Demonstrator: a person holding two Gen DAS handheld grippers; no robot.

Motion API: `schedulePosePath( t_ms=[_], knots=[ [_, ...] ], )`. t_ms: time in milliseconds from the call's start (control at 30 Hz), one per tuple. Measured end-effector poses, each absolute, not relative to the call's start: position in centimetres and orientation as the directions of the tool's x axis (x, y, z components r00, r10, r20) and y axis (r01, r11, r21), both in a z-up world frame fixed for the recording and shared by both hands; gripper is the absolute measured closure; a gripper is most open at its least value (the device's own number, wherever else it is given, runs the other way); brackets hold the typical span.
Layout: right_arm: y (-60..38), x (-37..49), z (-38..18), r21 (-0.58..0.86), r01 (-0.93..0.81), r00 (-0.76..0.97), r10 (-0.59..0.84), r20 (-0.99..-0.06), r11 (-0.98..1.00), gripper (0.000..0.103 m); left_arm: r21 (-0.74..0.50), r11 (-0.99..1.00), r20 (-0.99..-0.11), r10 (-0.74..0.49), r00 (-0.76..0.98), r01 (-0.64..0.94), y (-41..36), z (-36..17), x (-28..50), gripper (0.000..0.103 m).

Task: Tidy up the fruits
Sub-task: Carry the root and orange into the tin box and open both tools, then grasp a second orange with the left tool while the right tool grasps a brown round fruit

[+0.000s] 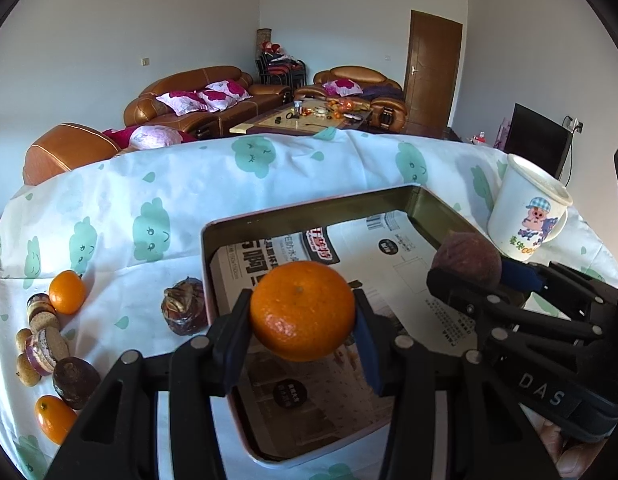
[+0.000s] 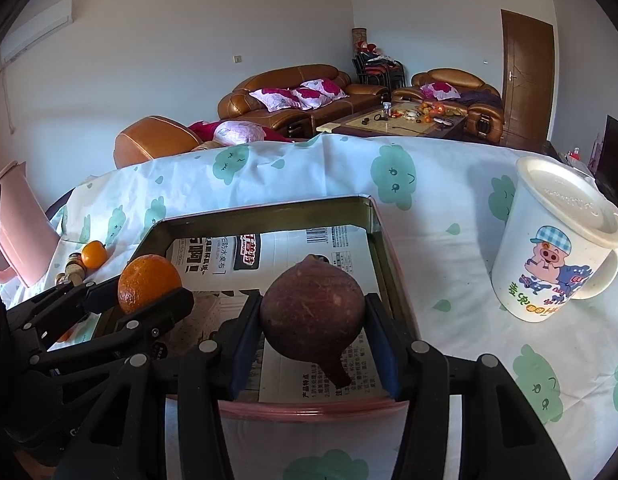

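My left gripper (image 1: pixel 303 334) is shut on an orange tangerine (image 1: pixel 303 310), held above the near left part of a pink metal tray (image 1: pixel 207 264) lined with printed paper. My right gripper (image 2: pixel 313 336) is shut on a dark brown round fruit (image 2: pixel 313 312) with a short stem, held over the tray's (image 2: pixel 383 248) near right part. Each view shows the other gripper too: the brown fruit (image 1: pixel 467 260) at right, the tangerine (image 2: pixel 149 282) at left. On the cloth left of the tray lie two small oranges (image 1: pixel 67 292), (image 1: pixel 53 418), a dark fruit (image 1: pixel 76 376) and a wrinkled brown fruit (image 1: pixel 185 306).
A white lidded mug (image 2: pixel 557 240) with a cartoon pig stands right of the tray. Round biscuit-like snacks (image 1: pixel 41 332) lie at the cloth's left edge. The table wears a white cloth (image 1: pixel 149 200) with green clouds. Sofas and a coffee table sit behind.
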State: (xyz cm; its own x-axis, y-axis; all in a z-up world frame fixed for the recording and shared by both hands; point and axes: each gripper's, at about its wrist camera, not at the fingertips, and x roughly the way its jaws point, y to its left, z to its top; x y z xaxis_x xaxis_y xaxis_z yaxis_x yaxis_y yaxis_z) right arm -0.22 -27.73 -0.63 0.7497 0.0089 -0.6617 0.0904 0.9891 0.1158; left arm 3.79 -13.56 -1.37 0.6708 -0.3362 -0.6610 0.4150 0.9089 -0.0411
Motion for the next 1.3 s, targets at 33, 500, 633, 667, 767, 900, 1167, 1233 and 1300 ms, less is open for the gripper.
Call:
schedulePosePath(
  t_ms=[33, 500, 633, 667, 767, 900, 1167, 1233, 1300],
  knots=[
    [-27.8, -0.2, -0.6, 0.121, 0.092, 0.751, 0.011, -0.660, 0.988, 0.050, -0.036, 0.911, -0.658, -0.332, 0.676, 0.412, -13.6, -1.4, 3.7, 0.053],
    [-28.5, -2.8, 1.9, 0.200, 0.106, 0.875, 0.005, -0.484, 0.974, 0.025, 0.116, 0.914, -0.470, -0.294, 0.832, 0.388, -13.4, 2.1, -0.5, 0.000],
    [-28.5, -2.5, 1.5, 0.183, 0.129, 0.866, -0.021, -0.499, 0.975, 0.025, 0.118, 0.915, -0.484, -0.286, 0.827, 0.385, -13.1, 1.7, -0.6, 0.000],
    [-28.5, -2.5, 1.4, 0.178, 0.135, 0.865, -0.028, -0.502, 0.975, 0.025, 0.120, 0.918, -0.486, -0.277, 0.829, 0.377, -12.9, 1.6, -0.6, 0.000],
    [-28.6, -2.7, 1.3, 0.171, 0.152, 0.865, -0.047, -0.499, 0.973, 0.025, 0.129, 0.928, -0.481, -0.249, 0.841, 0.349, -11.9, 1.3, -0.6, 0.000],
    [-28.8, -2.9, 1.2, 0.184, 0.161, 0.867, -0.050, -0.496, 0.970, 0.025, 0.117, 0.939, -0.490, -0.228, 0.841, 0.323, -10.5, 1.3, -0.3, 0.000],
    [-28.5, -3.1, 1.1, 0.174, 0.169, 0.867, -0.062, -0.494, 0.970, 0.025, 0.088, 0.949, -0.523, -0.216, 0.825, 0.304, -7.1, 0.8, -0.1, 0.000],
    [-28.4, -3.2, 1.1, 0.167, 0.171, 0.867, -0.068, -0.493, 0.971, 0.025, 0.084, 0.948, -0.540, -0.215, 0.814, 0.306, -6.0, 0.5, 0.1, 0.000],
    [-28.2, -3.4, 1.2, 0.151, 0.170, 0.871, -0.077, -0.485, 0.974, 0.025, 0.083, 0.947, -0.552, -0.216, 0.806, 0.310, -4.7, 0.3, 0.1, 0.000]
  ],
)
